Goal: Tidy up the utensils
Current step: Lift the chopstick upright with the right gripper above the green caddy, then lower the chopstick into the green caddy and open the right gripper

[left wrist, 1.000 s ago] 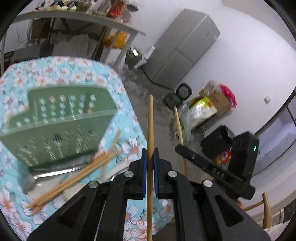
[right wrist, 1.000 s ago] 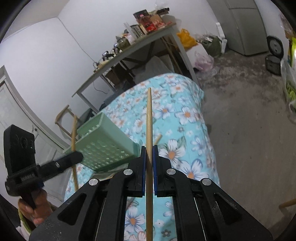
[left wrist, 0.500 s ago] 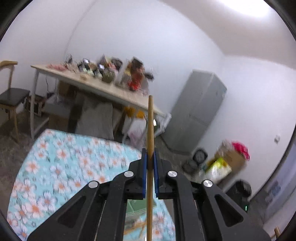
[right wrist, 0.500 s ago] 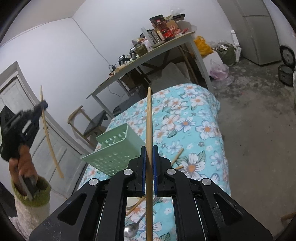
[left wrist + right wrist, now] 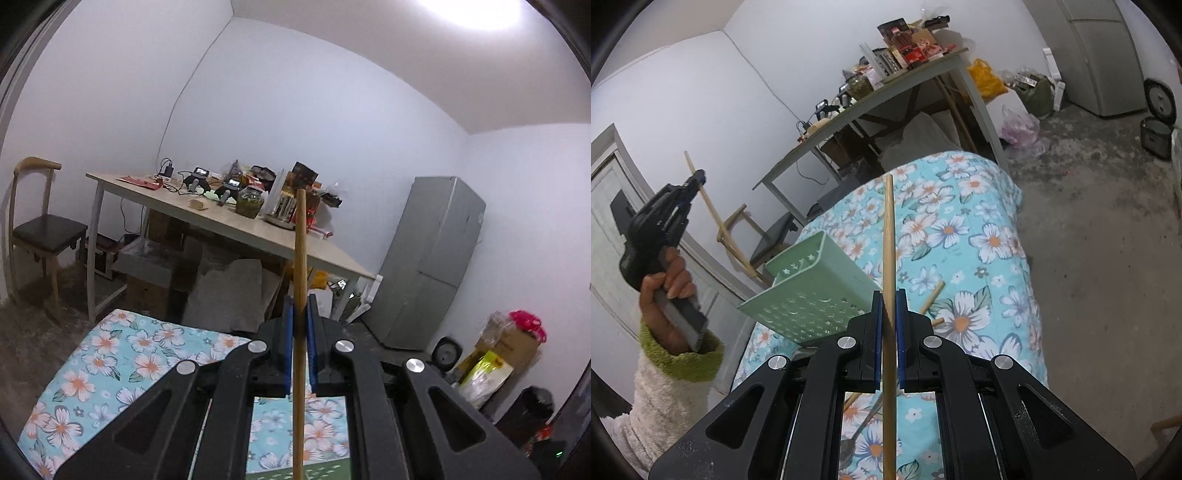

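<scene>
My left gripper (image 5: pixel 299 306) is shut on a wooden chopstick (image 5: pixel 300 243) that stands upright between its blue pads. In the right wrist view that same left gripper (image 5: pixel 698 177) is raised high at the left with its chopstick (image 5: pixel 709 206), gripped by a hand in a cream sleeve with a green cuff. My right gripper (image 5: pixel 888 295) is shut on another chopstick (image 5: pixel 888 229) above the floral table. A green perforated basket (image 5: pixel 809 291) stands just left of the right gripper. More chopsticks (image 5: pixel 932 297) and a spoon (image 5: pixel 851 445) lie on the cloth below.
The floral tablecloth (image 5: pixel 960 229) ends at a rounded far edge with bare concrete floor (image 5: pixel 1108 240) beyond. A cluttered wooden desk (image 5: pixel 236 229), a chair (image 5: pixel 40 229) and a grey fridge (image 5: pixel 428 266) stand along the walls. Bags and boxes (image 5: pixel 495 354) sit at the right.
My left gripper has risen and tilted up from over the basket; its view now faces the desk and wall. The right gripper has stayed over the table with its chopstick.
</scene>
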A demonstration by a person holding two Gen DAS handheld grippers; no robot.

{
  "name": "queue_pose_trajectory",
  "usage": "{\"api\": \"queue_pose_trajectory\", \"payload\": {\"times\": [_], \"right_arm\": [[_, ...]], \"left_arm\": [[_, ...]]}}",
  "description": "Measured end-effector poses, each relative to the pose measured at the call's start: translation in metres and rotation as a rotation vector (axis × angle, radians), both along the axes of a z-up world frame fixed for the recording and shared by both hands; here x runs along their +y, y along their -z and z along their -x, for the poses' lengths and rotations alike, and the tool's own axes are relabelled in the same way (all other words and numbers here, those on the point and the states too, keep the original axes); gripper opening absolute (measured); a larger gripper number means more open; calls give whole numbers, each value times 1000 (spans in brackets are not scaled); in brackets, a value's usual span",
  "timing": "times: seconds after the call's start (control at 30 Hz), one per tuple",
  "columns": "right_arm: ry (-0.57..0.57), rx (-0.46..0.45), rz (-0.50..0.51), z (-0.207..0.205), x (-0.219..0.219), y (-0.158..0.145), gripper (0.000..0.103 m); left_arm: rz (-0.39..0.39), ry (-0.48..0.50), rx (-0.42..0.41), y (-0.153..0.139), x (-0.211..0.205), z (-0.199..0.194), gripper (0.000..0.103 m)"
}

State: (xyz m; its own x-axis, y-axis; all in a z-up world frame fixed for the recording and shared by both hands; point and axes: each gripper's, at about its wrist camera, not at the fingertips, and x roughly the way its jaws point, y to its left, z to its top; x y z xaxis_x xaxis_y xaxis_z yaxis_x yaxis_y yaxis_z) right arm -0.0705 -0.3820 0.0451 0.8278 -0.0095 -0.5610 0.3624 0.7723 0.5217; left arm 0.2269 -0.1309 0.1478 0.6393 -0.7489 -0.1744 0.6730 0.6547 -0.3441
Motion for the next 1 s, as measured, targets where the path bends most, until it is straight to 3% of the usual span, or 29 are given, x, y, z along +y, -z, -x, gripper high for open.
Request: {"api": "queue_pose_trajectory", "payload": {"times": [0.4, 0.63, 0.73, 0.8, 0.87, 1.0], "right_arm": [[-2, 17, -21, 0, -2, 10, 5], [-4, 14, -14, 5, 3, 5, 5], [-7, 12, -5, 5, 6, 3, 5], [-12, 8, 1, 5, 8, 0, 5], [-17, 5, 8, 4, 10, -2, 5], [-33, -10, 23, 1, 15, -10, 5]], "left_arm": [[-134, -17, -37, 49, -14, 12, 6], [-146, -3, 6, 61, -4, 24, 6], [-139, 9, 30, 63, 3, 29, 16], [-130, 16, 34, 62, 9, 34, 31], [-133, 28, 32, 61, 12, 40, 37], [-129, 35, 35, 57, 22, 50, 42]]}}
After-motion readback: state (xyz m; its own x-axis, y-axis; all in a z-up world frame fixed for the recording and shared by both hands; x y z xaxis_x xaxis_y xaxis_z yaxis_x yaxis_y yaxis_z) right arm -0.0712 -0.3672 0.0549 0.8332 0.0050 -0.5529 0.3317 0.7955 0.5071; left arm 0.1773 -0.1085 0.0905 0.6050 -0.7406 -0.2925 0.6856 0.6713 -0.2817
